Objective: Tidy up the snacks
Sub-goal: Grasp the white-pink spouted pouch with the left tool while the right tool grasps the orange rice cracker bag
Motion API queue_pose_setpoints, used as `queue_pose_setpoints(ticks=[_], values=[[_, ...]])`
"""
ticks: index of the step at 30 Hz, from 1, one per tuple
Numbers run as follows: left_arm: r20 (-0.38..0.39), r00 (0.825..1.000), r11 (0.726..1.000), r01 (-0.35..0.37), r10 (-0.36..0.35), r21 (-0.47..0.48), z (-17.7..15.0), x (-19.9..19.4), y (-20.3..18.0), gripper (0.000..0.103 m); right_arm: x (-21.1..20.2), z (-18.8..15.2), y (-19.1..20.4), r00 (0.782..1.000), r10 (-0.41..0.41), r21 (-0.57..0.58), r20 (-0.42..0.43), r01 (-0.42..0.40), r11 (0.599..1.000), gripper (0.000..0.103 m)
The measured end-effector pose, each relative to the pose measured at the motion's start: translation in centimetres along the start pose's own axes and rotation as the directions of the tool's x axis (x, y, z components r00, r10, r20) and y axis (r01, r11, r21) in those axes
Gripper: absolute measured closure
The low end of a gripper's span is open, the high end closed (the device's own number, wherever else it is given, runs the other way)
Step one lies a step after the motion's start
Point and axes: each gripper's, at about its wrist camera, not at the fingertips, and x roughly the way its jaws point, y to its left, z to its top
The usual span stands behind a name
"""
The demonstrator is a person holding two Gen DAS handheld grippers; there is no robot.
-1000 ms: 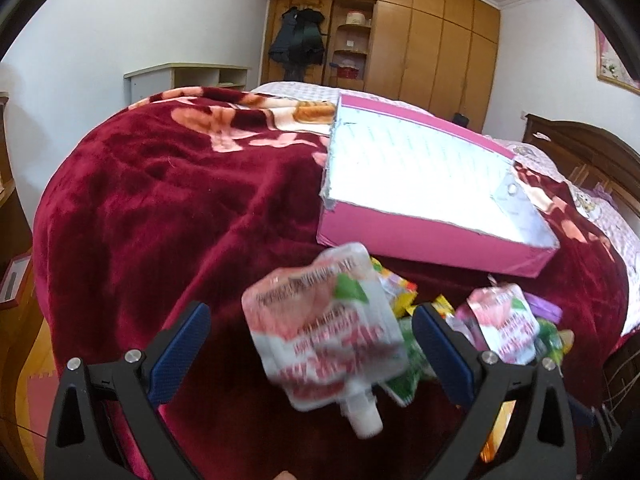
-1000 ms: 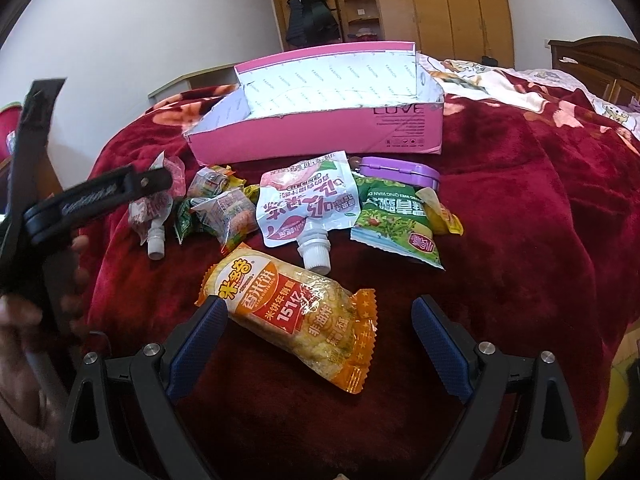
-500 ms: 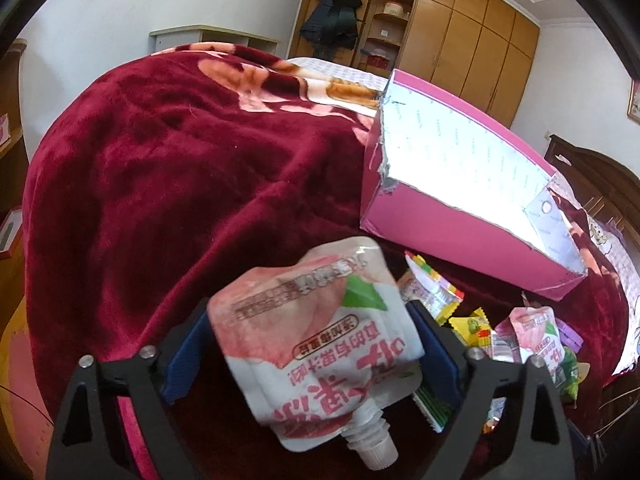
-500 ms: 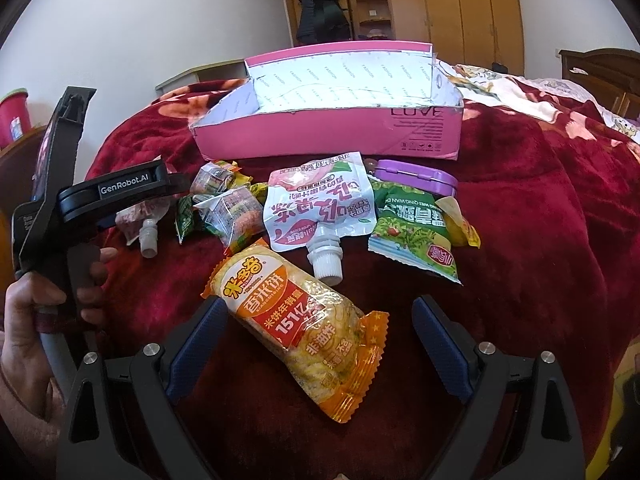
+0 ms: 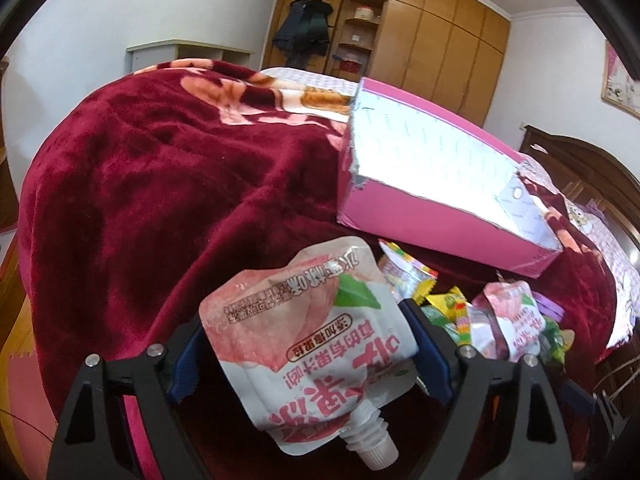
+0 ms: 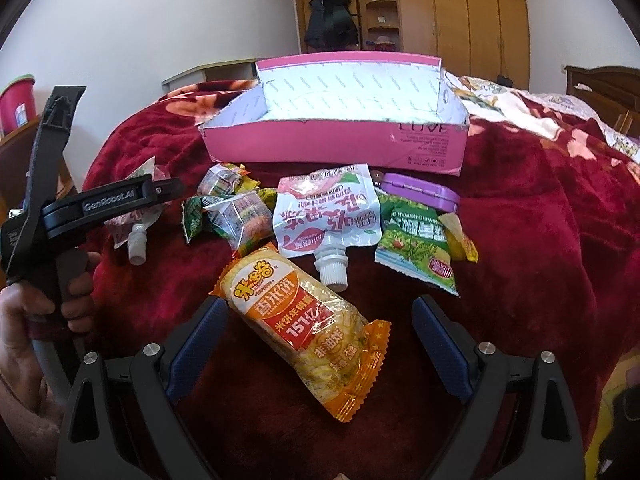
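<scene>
A bed covered in a deep red plush blanket serves as the work surface, with an open pink cardboard box lying toward the far side, its low front wall turned to the snacks so they can go in easily. Seen from the left wrist camera, the left gripper has a peach drink pouch between its blue pads; its jaws have just been closing in on the pouch, and the pads now appear to press its two side edges, though the pouch itself hides the contact points, so the firmness of the grip is uncertain. The pouch hangs with its white screw spout toward the camera and its printed face tilted upward, lifted off the blanket and short of the box. The right gripper stands wide and empty, its pads either side of an orange rice cracker packet without touching it, apparently lined up as the next pick. Beyond lie a second peach pouch, a green snack bag, a flat purple tin and several small wrapped sweets, all still loose on the blanket just in front of the box.
</scene>
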Motion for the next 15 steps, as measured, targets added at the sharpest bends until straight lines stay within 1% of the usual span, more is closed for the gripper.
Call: queue_pose_setpoints(ticks=[2,5,8,10,12,15], values=[[0.005,1.0,1.0,0.007,-0.007,0.024,-0.1,-0.3,-0.3,0.013,-0.1,0.3,0.4,1.0,-0.001,-0.037,0.012,0.001,0.999,0.008],[0.019,1.0,0.998,0.015,-0.017,0.065,-0.4,-1.2,-0.9,0.013,0.1,0.7,1.4,0.999,-0.006,-0.126,0.032,0.009,0.992,0.008],[0.022,0.999,0.996,0.033,-0.035,0.087,-0.6,-2.0,-1.5,0.013,0.9,0.9,2.2,1.0,-0.002,-0.19,0.003,0.003,0.982,0.008],[0.025,0.999,0.994,0.04,-0.043,0.097,-0.7,-2.4,-1.7,0.013,1.3,0.9,2.4,1.0,0.018,-0.19,-0.017,-0.021,0.982,0.009],[0.028,0.999,0.993,0.043,-0.046,0.106,-0.8,-2.7,-1.8,0.013,1.6,0.7,2.5,0.999,0.035,-0.18,-0.029,-0.039,0.983,0.012],[0.024,0.999,0.993,0.045,-0.048,0.11,-1.1,-2.9,-2.0,0.013,2.0,0.3,2.5,0.999,0.029,-0.155,-0.042,-0.035,0.987,0.012]])
